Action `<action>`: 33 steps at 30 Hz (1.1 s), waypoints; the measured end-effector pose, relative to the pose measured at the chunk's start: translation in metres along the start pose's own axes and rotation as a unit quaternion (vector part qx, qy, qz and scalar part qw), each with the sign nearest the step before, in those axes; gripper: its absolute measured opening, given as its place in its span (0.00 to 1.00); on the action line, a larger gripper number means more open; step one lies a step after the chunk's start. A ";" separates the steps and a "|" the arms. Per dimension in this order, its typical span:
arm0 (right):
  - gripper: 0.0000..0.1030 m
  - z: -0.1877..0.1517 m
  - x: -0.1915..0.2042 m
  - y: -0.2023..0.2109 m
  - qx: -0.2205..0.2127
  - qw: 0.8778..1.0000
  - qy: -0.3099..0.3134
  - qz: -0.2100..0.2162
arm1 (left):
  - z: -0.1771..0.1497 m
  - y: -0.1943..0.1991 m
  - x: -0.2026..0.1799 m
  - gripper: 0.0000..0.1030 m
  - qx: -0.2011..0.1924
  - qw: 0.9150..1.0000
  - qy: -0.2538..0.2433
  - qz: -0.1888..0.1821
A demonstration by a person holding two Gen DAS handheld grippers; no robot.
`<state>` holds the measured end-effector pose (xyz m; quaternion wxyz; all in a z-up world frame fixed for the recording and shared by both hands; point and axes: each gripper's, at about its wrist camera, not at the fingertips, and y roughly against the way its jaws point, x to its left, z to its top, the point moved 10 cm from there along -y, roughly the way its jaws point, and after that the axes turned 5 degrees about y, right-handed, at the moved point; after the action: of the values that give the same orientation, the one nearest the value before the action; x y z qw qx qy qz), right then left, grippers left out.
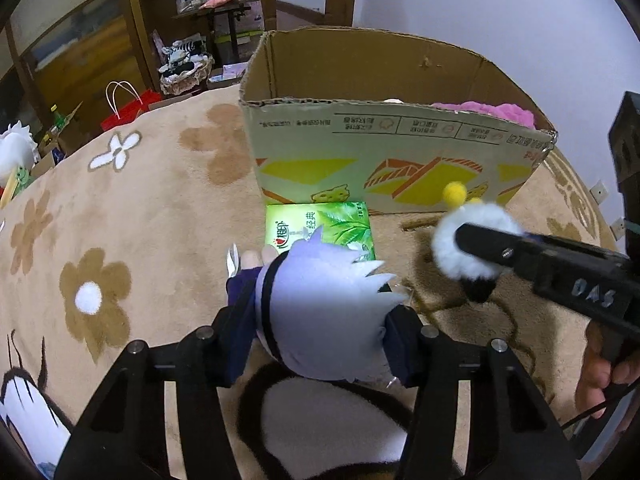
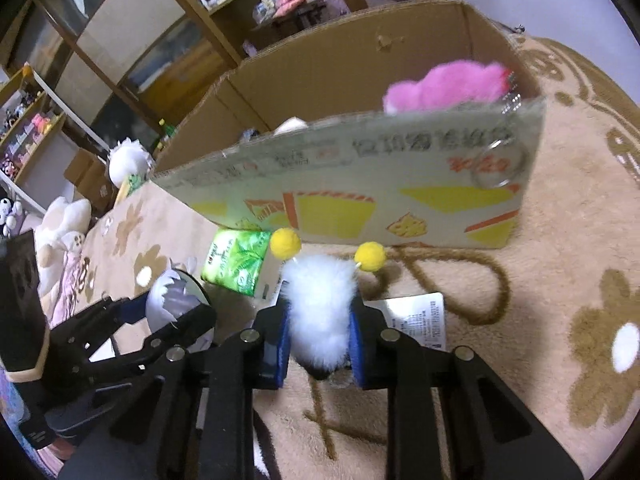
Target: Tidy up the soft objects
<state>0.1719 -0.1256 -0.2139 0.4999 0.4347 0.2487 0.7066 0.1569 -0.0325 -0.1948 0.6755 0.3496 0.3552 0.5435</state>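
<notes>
My left gripper [image 1: 316, 320] is shut on a plush doll [image 1: 320, 300] with spiky white hair and navy clothes, held just above the beige flower blanket; it also shows in the right wrist view [image 2: 172, 300]. My right gripper [image 2: 318, 328] is shut on a white fluffy plush toy [image 2: 320, 308] with two yellow pom-pom antennae; it shows in the left wrist view [image 1: 472, 240] to the doll's right. An open cardboard box [image 1: 400, 160] stands just beyond both, and a pink plush [image 2: 444, 84] lies inside at its right end.
A green tissue pack [image 1: 320, 228] lies on the blanket [image 1: 120, 240] against the box front. A paper tag [image 2: 416, 320] lies by the right gripper. Wooden shelves [image 1: 180, 20], a red bag [image 1: 128, 112] and more plush toys [image 2: 60, 224] stand beyond the blanket's left edge.
</notes>
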 end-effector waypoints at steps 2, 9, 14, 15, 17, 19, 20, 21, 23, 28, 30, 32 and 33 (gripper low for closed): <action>0.24 0.003 -0.001 0.010 -0.012 1.000 0.000 -0.002 | 0.000 0.002 0.002 0.52 -0.006 1.000 0.001 0.007; 0.24 0.014 0.003 0.051 -0.061 0.998 0.015 -0.012 | 0.016 0.044 0.007 0.52 -0.088 0.996 0.020 -0.003; 0.24 0.026 0.011 0.082 -0.101 0.994 0.026 -0.024 | 0.033 0.083 0.007 0.53 -0.168 0.986 0.017 -0.004; 0.24 0.028 0.013 0.087 -0.109 0.993 0.029 -0.026 | 0.036 0.092 0.007 0.53 -0.184 0.983 0.016 -0.004; 0.24 0.034 0.018 0.100 -0.127 0.991 0.038 -0.028 | 0.041 0.105 0.008 0.53 -0.209 0.978 0.015 -0.004; 0.24 0.041 0.022 0.114 -0.145 0.988 0.046 -0.028 | 0.046 0.116 0.008 0.53 -0.226 0.974 0.012 -0.004; 0.24 0.043 0.023 0.120 -0.152 0.987 0.050 -0.028 | 0.048 0.119 0.008 0.53 -0.233 0.972 0.011 -0.004; 0.24 0.045 0.025 0.125 -0.160 0.985 0.054 -0.030 | 0.051 0.122 0.007 0.53 -0.238 0.971 0.008 -0.005; 0.24 0.053 0.029 0.140 -0.180 0.981 0.066 -0.035 | 0.055 0.126 0.006 0.53 -0.248 0.969 0.003 -0.006; 0.24 0.072 0.043 0.159 -0.211 0.972 0.088 -0.044 | 0.070 0.133 0.001 0.53 -0.269 0.963 -0.009 -0.008; 0.24 0.080 0.047 0.164 -0.220 0.970 0.095 -0.047 | 0.077 0.133 0.001 0.53 -0.274 0.962 -0.012 -0.008; 0.24 0.088 0.050 0.170 -0.228 0.967 0.100 -0.049 | 0.085 0.135 -0.001 0.53 -0.280 0.960 -0.015 -0.007; 0.24 0.091 0.052 0.170 -0.231 0.966 0.103 -0.050 | 0.090 0.135 -0.002 0.53 -0.283 0.959 -0.016 -0.008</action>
<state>0.1608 -0.1492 -0.0153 0.5930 0.2192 0.1500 0.7601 0.1687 -0.0199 -0.0338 0.7568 0.1503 0.1790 0.6104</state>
